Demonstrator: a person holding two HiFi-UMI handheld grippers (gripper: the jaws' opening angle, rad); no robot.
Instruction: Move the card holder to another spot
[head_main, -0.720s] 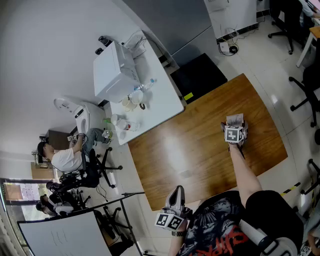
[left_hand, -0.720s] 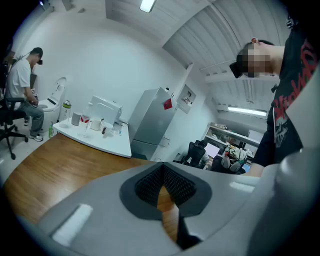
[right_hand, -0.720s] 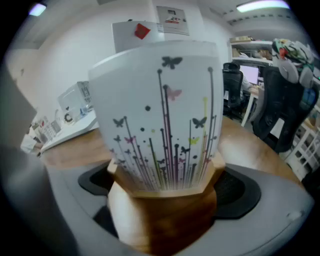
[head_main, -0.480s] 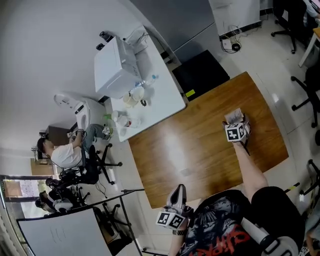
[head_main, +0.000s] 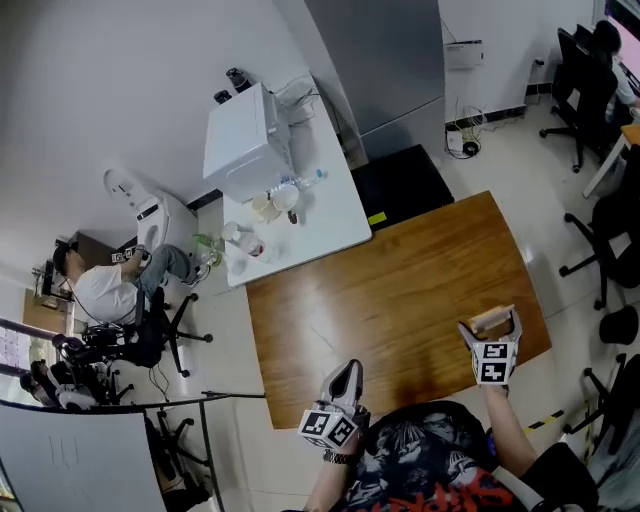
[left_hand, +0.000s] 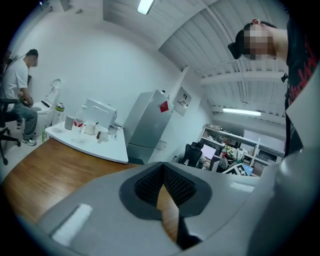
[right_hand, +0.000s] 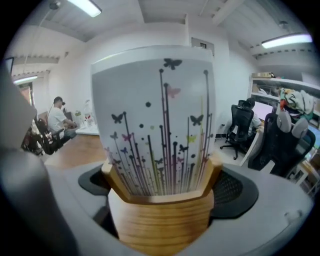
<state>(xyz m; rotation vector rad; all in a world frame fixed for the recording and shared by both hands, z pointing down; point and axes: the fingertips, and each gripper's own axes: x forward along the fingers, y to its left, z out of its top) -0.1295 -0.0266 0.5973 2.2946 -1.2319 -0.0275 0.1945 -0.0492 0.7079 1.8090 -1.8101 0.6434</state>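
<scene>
Clamping card holder (right_hand: 162, 225): right gripper (right_hand: 167, 195) | left gripper (left_hand: 161, 185): jaws together | butterfly print (right_hand: 172, 63): right gripper view only

You have in view two grey jawed tools, the left gripper (head_main: 345, 372) and the right gripper (head_main: 491, 322), one pale wooden card holder (right_hand: 161, 225), one brown wooden table (head_main: 400, 290), one white table (head_main: 330, 215) and one seated person (head_main: 105, 295).

card holder (right_hand: 160, 225) in right tool (head_main: 491, 322), over near-right table (head_main: 400, 290) corner, left tool (head_main: 347, 370) at near edge

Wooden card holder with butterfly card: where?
The wooden card holder is gripped in the right gripper, at the brown wooden table's near right corner in head view.
</scene>
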